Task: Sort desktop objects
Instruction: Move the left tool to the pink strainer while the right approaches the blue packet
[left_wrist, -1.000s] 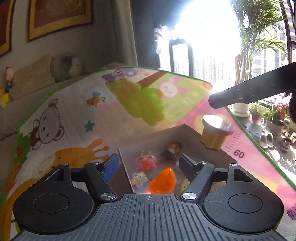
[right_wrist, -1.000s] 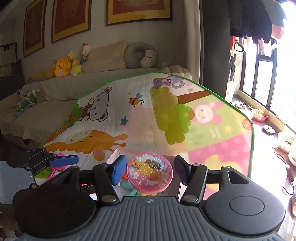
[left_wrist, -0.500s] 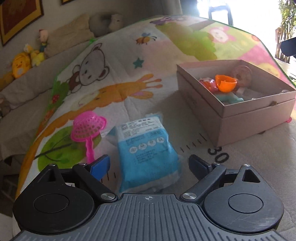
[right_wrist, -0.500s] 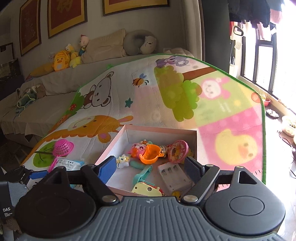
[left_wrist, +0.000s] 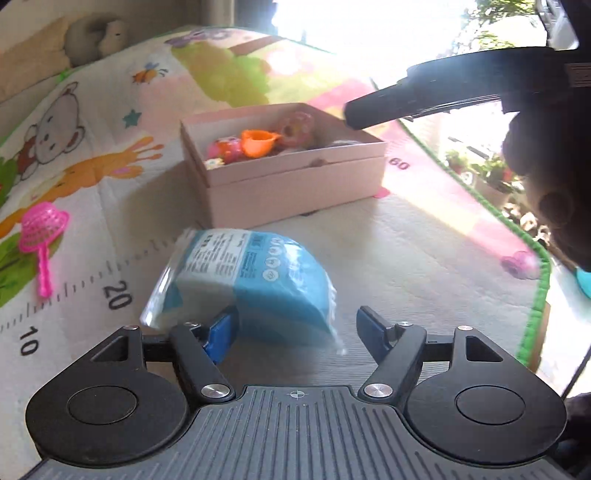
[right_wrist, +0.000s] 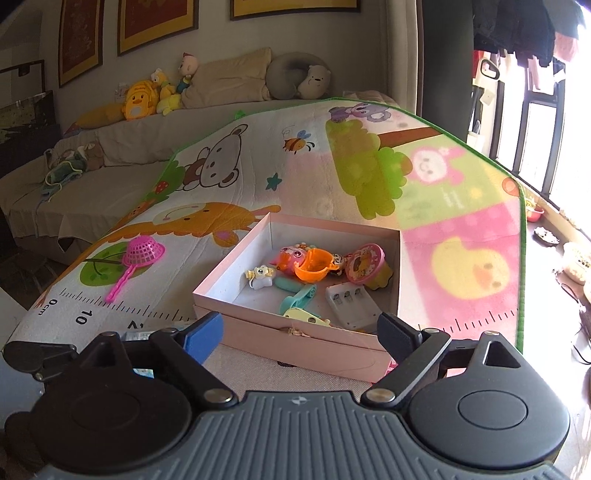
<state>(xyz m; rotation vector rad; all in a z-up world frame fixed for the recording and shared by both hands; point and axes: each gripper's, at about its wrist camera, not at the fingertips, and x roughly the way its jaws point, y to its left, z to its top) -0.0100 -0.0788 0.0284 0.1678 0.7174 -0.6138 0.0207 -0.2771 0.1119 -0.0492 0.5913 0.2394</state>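
Both tongs are unclenched: my left tongs (left_wrist: 293, 326) are closing around the blue packet (left_wrist: 255, 284), which lies between the fingers with the left pad at its side and the right pad clear of it, so nothing is grasped yet. My right tongs (right_wrist: 297, 334) are spreading wider with nothing between them, poised just short of the near wall of the pink box (right_wrist: 295, 341). That box sits on the play mat (right_wrist: 229, 206), well inside its edges, just past the printed ruler that runs along the mat's near edge. Inside it I see an orange cup (right_wrist: 314, 264), a pink round toy (right_wrist: 364, 264) leaning against a yellow piece, a pink figure (right_wrist: 290, 254), a small white figure (right_wrist: 260, 275), a teal clip (right_wrist: 299, 299), a white battery case (right_wrist: 352, 302) near the right wall, and a pale yellow piece (right_wrist: 304, 316) against the near wall. The packet lies on the mat on the near side of the box, close to the ruler's 20 mark, one end lifted and the clear wrap crumpled. A pink sieve (right_wrist: 138, 260) lies on the mat toward its left edge, well apart from the box, handle pointing at the ruler. From the left camera my right tongs show as a dark finger above the box's far right corner, with my hand (left_wrist: 546, 155) behind it. Beyond the mat's far edge a sofa (right_wrist: 110, 162) carries plush toys (right_wrist: 147, 98) and a neck pillow (right_wrist: 299, 75).
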